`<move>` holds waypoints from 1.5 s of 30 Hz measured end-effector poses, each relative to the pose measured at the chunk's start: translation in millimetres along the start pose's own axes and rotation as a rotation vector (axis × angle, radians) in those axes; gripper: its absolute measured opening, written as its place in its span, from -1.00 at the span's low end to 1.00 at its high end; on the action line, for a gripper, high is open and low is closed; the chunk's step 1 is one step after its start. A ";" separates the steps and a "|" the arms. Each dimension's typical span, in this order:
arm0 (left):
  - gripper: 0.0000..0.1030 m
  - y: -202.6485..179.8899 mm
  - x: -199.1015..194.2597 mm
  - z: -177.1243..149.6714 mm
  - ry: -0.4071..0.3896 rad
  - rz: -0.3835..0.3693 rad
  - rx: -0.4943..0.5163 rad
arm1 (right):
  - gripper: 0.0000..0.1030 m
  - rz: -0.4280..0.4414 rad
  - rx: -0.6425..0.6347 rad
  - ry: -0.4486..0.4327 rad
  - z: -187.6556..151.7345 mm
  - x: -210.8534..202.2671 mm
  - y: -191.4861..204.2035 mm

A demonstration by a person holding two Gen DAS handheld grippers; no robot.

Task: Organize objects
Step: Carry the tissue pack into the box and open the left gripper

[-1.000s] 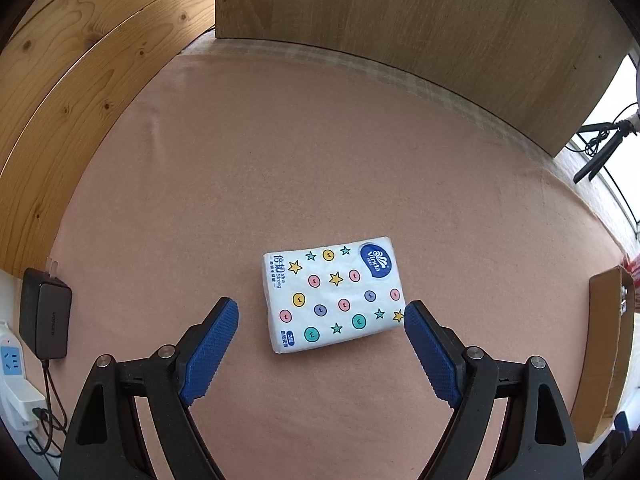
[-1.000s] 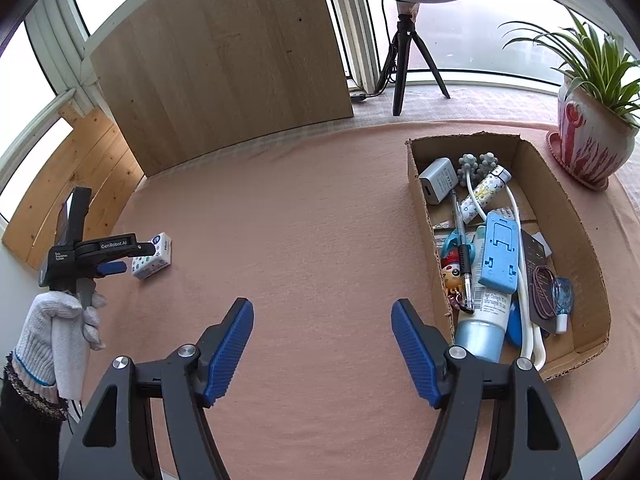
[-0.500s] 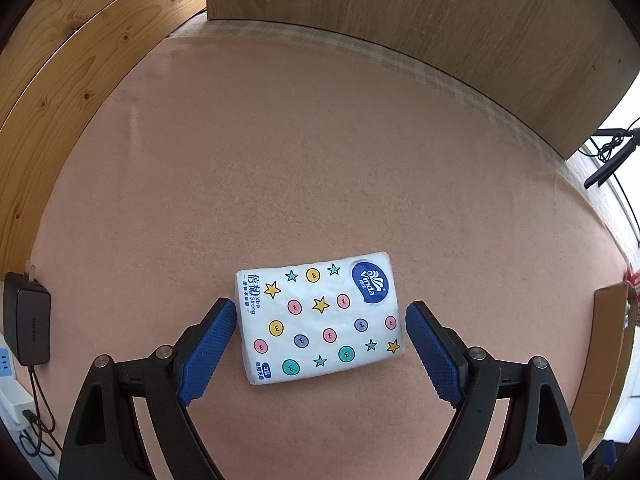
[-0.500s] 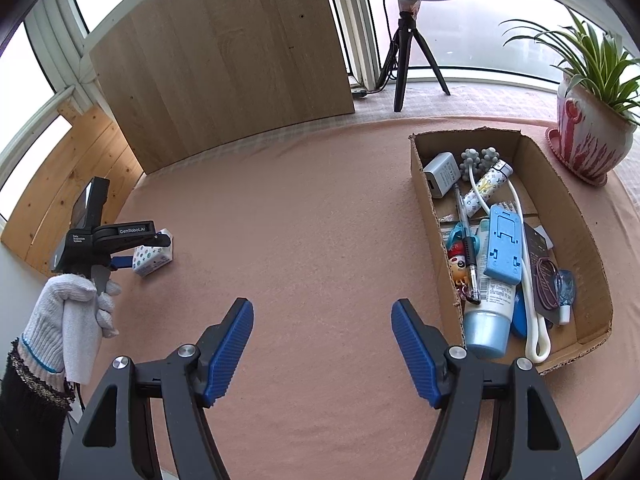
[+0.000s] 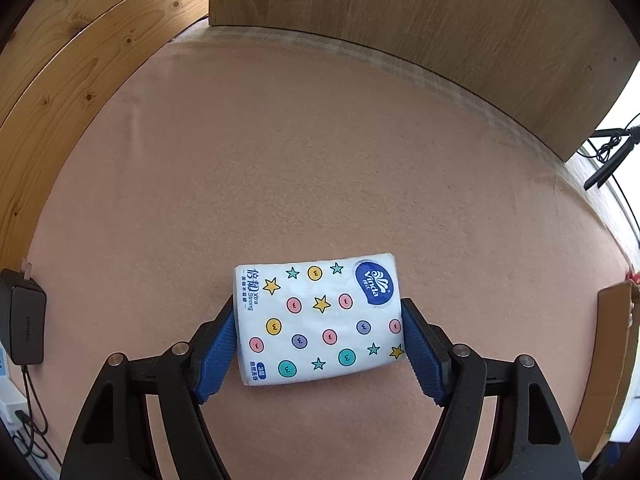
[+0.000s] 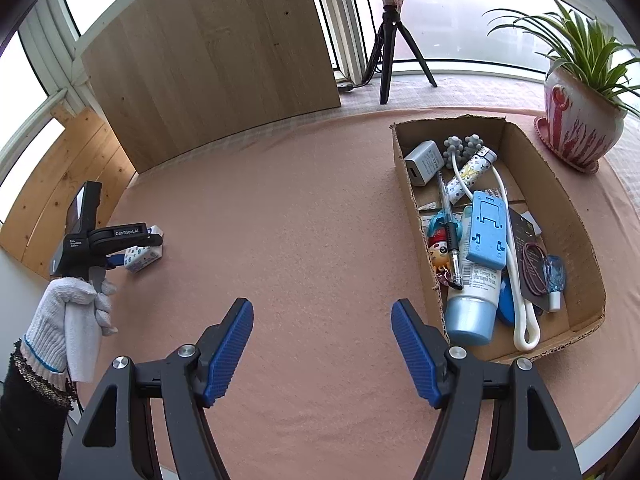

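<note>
The step in hand looks like the pickup of the tissue pack, which lies flat on the pink tabletop at about 6 o'clock in the left wrist view, well apart from the box; the left tool straddles it, blue pads at 9 and 3 o'clock of the pack, and its jaws are closing with the pack between them; the pads seem to touch the wrapper's short ends, though the wrapper shows no dent, so a firm pinch is likely not yet made; the right tool hangs spread over bare cloth, holding nothing, with the box at its 2 o'clock; from the right wrist view a gloved hand grips the left tool at 9 o'clock; the next move probably calls for finishing the squeeze, gently, since the pack is soft, then a lift and a carry across to the box, which is already crowded with a charger, a pen, a blue stand and a tube; free room appears mostly along the box's right side; hard to tell: the underside of the pack, the small items beneath the stand, and the box in the left view, where only a cardboard edge shows at 3 o'clock, cut off by the frame.
</note>
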State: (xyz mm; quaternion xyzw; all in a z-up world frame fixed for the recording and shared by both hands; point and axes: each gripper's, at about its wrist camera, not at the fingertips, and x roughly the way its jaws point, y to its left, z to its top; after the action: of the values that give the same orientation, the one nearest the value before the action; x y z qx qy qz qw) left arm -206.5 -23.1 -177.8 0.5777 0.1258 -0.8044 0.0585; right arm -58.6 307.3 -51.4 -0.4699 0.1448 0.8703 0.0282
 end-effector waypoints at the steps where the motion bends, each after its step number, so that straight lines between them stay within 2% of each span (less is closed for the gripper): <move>1: 0.51 -1.0 -1.2 -1.9 -0.004 -0.004 0.001 | 0.32 -0.001 0.001 0.000 -0.3 -0.7 -1.1; 9: 0.49 -18.0 -11.7 -30.5 -0.019 -0.049 0.060 | 0.32 -0.010 0.010 -0.006 -0.7 -5.6 -14.1; 14: 0.49 -57.6 -25.7 -39.8 -0.037 -0.089 0.133 | 0.32 -0.020 0.013 -0.011 -3.1 -10.9 -24.2; 20: 0.49 -124.5 -41.0 -51.5 -0.059 -0.149 0.256 | 0.32 -0.039 0.029 -0.015 -5.4 -19.1 -43.5; 32: 0.49 -287.1 -91.5 -96.1 -0.109 -0.267 0.532 | 0.32 -0.069 0.098 -0.050 -8.0 -44.0 -92.7; 39: 0.49 -355.5 -97.4 -118.2 -0.102 -0.304 0.653 | 0.32 -0.087 0.123 -0.055 -10.7 -50.8 -114.7; 45: 0.49 -402.3 -91.7 -136.0 -0.090 -0.307 0.729 | 0.32 -0.101 0.141 -0.065 -13.1 -59.9 -131.9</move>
State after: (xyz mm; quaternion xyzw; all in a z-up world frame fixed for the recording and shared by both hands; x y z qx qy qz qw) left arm -148.6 395.8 -78.0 0.4991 -0.0857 -0.8203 -0.2658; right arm 9.8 435.0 -38.5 -0.4450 0.1811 0.8701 0.1097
